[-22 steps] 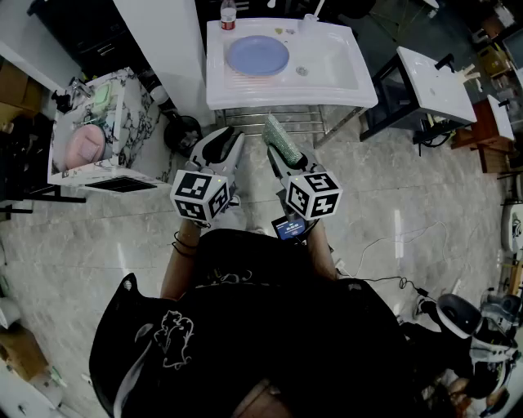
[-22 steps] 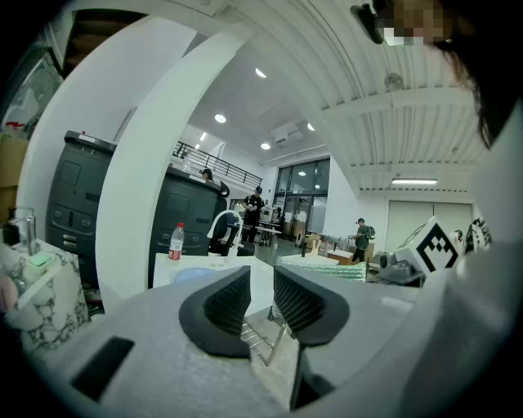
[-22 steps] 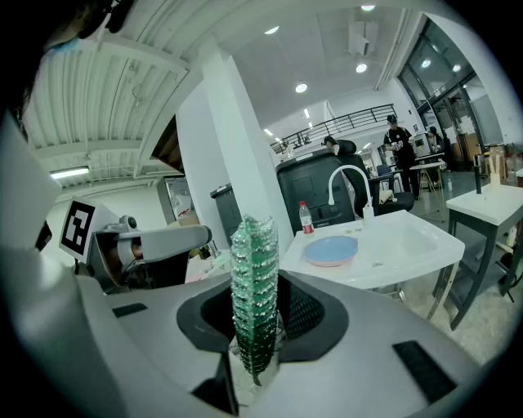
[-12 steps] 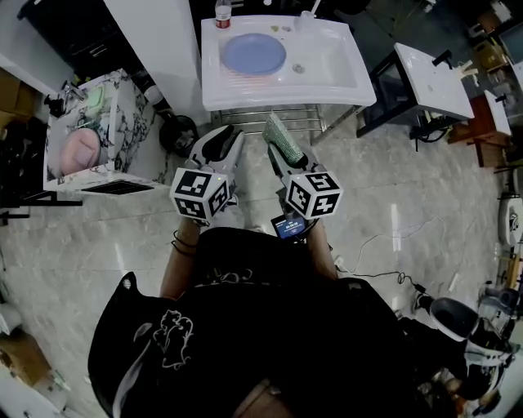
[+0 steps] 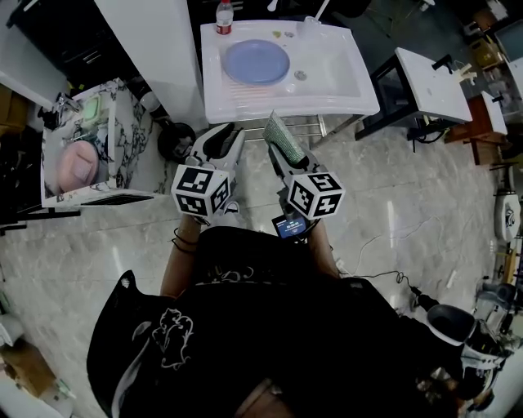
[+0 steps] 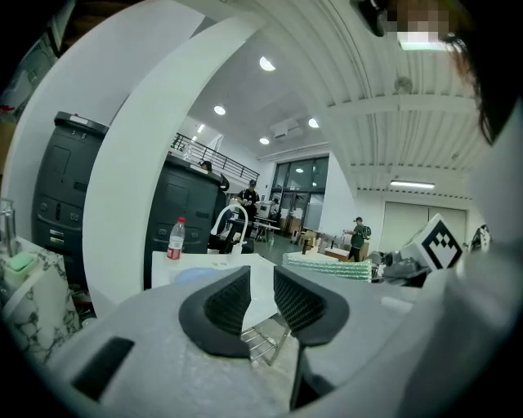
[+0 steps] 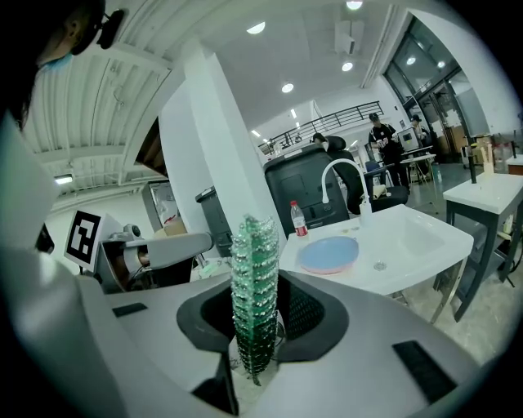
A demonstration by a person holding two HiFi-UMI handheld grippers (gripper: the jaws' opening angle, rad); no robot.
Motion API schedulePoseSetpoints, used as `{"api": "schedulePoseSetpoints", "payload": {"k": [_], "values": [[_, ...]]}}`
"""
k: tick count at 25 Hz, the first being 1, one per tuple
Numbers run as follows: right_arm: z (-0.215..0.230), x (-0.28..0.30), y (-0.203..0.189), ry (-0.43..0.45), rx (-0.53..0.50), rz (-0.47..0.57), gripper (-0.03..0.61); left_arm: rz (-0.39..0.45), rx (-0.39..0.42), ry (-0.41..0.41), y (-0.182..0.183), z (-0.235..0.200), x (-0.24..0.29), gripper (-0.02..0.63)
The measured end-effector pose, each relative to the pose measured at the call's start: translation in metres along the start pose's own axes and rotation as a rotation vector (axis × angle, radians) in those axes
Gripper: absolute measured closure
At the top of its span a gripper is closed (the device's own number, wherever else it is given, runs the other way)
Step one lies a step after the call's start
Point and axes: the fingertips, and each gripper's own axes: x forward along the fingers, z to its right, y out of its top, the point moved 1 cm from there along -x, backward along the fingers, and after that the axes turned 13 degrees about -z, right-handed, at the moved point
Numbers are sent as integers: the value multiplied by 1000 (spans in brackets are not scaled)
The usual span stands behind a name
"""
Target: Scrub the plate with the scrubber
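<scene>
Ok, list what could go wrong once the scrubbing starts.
The round blue plate lies unheld on the white sink; the left gripper is open and empty, so the plate may slide when pressed.
The right gripper pinches the green mesh scrubber edge-on; it may fold or slip.
The red-capped plastic bottle near the plate could be knocked over.

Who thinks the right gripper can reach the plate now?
Likely yes, once carried forward: the plate lies bare on the sink, nothing between it and the scrubber in the right gripper.
</scene>
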Motion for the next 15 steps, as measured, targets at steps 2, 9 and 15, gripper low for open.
{"api": "schedulePoseSetpoints", "payload": {"k": [2,9,15], "values": [[0,13,6,-6,-3,-6,486,-7,12,-6,3,-12,6,514],[-1,55,24,-38,9,-12,486,-50,58,-10,7,-59,21,514],[9,71,30,-60,17,-39,486,-73,35,-35,7,-76,38,514]]}}
